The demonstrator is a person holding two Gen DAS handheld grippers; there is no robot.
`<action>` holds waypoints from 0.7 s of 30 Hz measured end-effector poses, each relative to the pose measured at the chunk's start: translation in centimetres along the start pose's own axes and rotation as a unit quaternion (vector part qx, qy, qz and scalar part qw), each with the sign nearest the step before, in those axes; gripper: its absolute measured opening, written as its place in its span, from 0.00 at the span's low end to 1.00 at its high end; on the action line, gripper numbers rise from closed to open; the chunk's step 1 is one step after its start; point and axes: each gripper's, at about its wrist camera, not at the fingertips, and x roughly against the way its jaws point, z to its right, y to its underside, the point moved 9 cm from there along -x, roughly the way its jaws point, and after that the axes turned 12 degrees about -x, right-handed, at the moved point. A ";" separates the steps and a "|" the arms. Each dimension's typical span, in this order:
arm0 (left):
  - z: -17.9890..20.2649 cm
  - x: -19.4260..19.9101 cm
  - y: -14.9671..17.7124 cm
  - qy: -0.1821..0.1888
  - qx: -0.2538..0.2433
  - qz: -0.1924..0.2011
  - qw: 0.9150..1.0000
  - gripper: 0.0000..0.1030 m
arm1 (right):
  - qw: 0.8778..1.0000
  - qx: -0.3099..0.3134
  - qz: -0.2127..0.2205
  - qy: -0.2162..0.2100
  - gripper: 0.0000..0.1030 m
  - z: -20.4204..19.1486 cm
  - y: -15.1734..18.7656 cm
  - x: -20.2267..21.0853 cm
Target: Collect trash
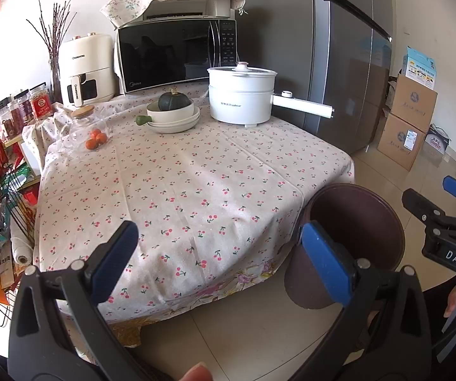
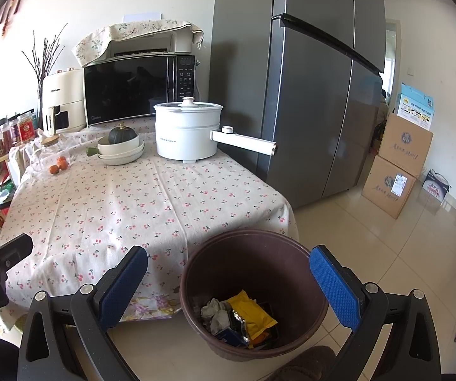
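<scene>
Trash [image 2: 239, 319], a mix of crumpled white paper, a yellow wrapper and a shiny foil packet, lies at the bottom of the round dark-brown plastic bin [image 2: 253, 244], which stands on the tiled floor just off the near right corner of the desk [image 2: 107, 209]. Desk carries a cherry-print cloth; its near and middle area shows no loose litter in either wrist view. Far end holds a white electric pot with a long side handle [image 2: 186, 133], stacked cream bowls with a dark green squash on top [image 2: 121, 147], a few small oranges [image 2: 58, 165] by a glass jar, and a black microwave [image 2: 139, 89] behind. Right tool [image 2: 228, 282]: blue-padded fingers spread wide, nothing between them, poised above the bin mouth. Left tool [image 1: 221, 260]: likewise wide open and empty, hanging over the near desk edge, its right finger overlapping the bin rim in the picture; contact cannot be confirmed. Judgement: collection looks at or near its end, since the visible refuse is already in the bin and both tools are free. Next move, if any, calls for a scan of the desk's far left, around the jar and oranges, for any remaining scrap; a pick there would need a long reach past the bowls without nudging the glass. Small litter against the patterned cloth may be hard to spot.
</scene>
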 end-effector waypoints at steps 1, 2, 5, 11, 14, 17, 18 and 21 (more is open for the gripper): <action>0.0 0.0 0.0 0.000 0.000 0.001 1.000 1.00 | 1.000 0.000 0.000 0.000 1.00 0.0 0.0 0.0; 0.0 0.0 0.0 0.000 0.000 0.001 1.000 1.00 | 1.000 0.000 0.000 0.000 1.00 0.0 0.0 0.0; 0.1 0.1 -0.1 -0.001 -0.002 0.004 1.000 1.00 | 1.000 0.000 -0.001 0.000 1.00 0.1 0.1 -0.1; 0.2 0.2 -0.1 -0.001 -0.003 0.005 1.000 1.00 | 1.000 0.000 -0.001 0.000 1.00 0.1 0.0 -0.1; 0.2 0.2 -0.1 0.000 -0.003 0.005 1.000 1.00 | 1.000 0.000 -0.002 0.000 1.00 0.1 0.0 -0.1; 0.3 0.2 -0.1 0.001 -0.003 0.003 1.000 1.00 | 1.000 0.000 -0.002 -0.001 1.00 0.1 0.1 -0.1; 0.2 0.2 -0.2 0.002 -0.002 0.004 1.000 1.00 | 1.000 0.001 -0.002 0.000 1.00 0.1 0.1 -0.1; 0.0 0.3 -0.3 0.002 0.002 0.007 1.000 1.00 | 1.000 -0.001 -0.003 -0.001 1.00 0.2 0.2 -0.2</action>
